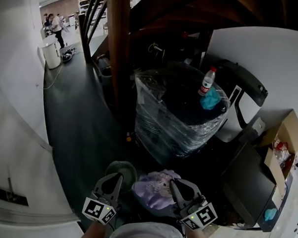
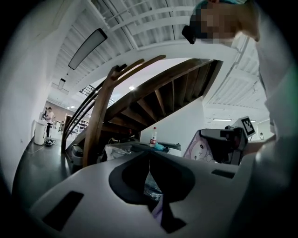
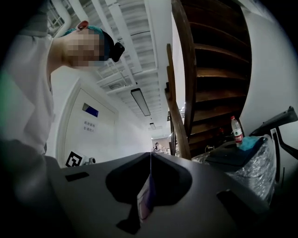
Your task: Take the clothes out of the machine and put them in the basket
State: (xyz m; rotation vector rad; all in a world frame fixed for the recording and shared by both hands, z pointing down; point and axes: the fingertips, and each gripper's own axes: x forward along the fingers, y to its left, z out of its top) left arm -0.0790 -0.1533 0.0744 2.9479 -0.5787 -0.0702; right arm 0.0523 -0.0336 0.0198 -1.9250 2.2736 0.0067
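Observation:
In the head view both grippers are low in the picture with a lavender garment bunched between them. My left gripper is on the garment's left edge and my right gripper on its right edge. Seen from the left gripper view, the left gripper is shut with a strip of lavender cloth pinched at the jaw roots. The right gripper view shows the right gripper shut on a fold of the same cloth. A round green rim, perhaps the basket, shows under the left gripper.
A bulky machine wrapped in plastic film stands ahead, with a water bottle and a teal cloth on top. A wooden stair post rises behind it. A cardboard box is at right, a white bin far left.

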